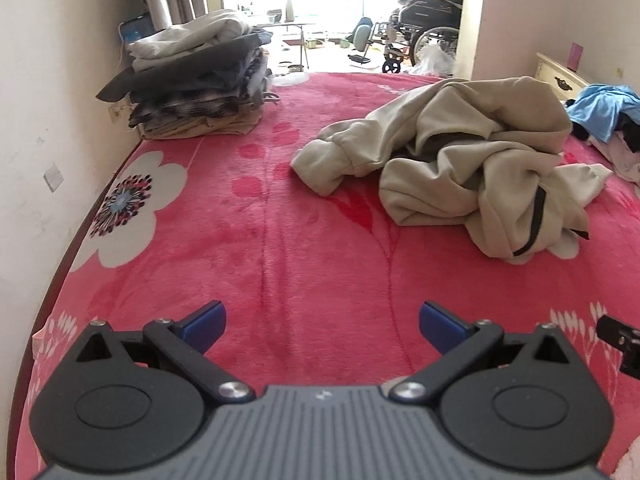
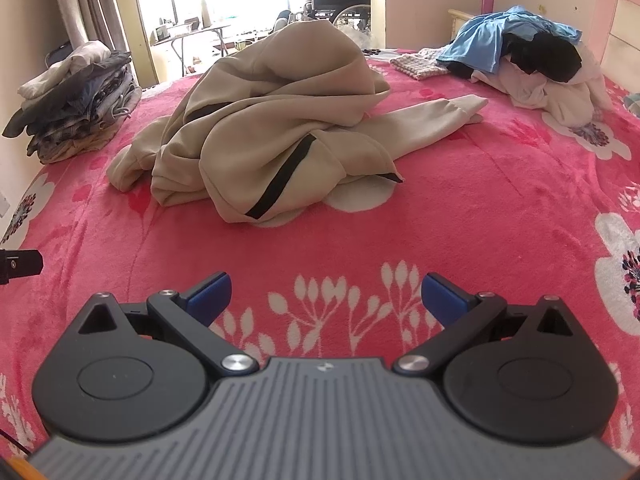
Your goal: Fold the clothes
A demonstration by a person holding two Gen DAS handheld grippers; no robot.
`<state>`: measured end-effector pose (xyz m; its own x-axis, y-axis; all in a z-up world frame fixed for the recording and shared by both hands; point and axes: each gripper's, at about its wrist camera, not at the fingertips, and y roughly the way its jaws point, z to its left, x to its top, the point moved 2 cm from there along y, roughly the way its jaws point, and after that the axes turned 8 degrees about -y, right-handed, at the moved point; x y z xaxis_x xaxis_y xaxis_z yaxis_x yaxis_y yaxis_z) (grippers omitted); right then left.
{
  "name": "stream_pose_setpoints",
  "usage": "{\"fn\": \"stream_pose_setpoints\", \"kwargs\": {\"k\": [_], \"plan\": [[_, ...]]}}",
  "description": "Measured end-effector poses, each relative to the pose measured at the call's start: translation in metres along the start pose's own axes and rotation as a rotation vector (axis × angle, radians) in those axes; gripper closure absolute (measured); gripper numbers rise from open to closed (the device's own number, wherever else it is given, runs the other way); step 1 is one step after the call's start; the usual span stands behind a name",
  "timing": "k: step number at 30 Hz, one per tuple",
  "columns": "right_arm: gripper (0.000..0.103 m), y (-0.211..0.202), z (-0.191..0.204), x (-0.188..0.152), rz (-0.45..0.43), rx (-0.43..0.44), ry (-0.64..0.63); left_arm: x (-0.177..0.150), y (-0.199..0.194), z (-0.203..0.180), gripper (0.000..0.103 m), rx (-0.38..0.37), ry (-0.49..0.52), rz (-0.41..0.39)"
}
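1. Left tongs (image 1: 322, 326) spread wide and empty, hovering low over the pink floral blanket (image 1: 248, 248) on the bed.
2. Right tongs (image 2: 325, 298) likewise parted, nothing between the blue pads (image 2: 210, 296).
3. Beige hoodie (image 2: 272, 120) crumpled in a heap mid-bed, well apart from both tongs; one sleeve (image 2: 436, 116) stretched out toward the right, a black strip (image 2: 280, 178) showing along a fold.
4. Folded stack (image 1: 200, 76) against the far left wall; unsorted pile (image 2: 528, 56) of blue, black and pale clothes at the far right.
5. Risks, judged from here: pinching several bunched layers at once, so the heap lifts as a lump instead of spreading flat.
6. Grabbing plush blanket along with the fabric, dragging the bedding.
7. Mistaking a fold for hem or shoulder, since the true edges lie hidden inside the crumple.
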<state>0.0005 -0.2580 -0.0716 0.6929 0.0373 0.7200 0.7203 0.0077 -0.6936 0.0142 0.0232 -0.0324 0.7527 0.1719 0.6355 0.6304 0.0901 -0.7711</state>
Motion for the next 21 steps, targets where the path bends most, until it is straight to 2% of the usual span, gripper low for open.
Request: {"fn": "stream_pose_setpoints", "kwargs": {"k": [9,21], "plan": [[0.001,0.0001,0.0001,-0.0004,0.003,0.001,0.003,-0.0002,0.0019,0.0002,0.0,0.024,0.013,0.004],[0.001,0.0001,0.0006,-0.0005,0.003,-0.002,0.003,-0.0012,0.0024,-0.0001,0.0,0.014,0.017,0.009]]}}
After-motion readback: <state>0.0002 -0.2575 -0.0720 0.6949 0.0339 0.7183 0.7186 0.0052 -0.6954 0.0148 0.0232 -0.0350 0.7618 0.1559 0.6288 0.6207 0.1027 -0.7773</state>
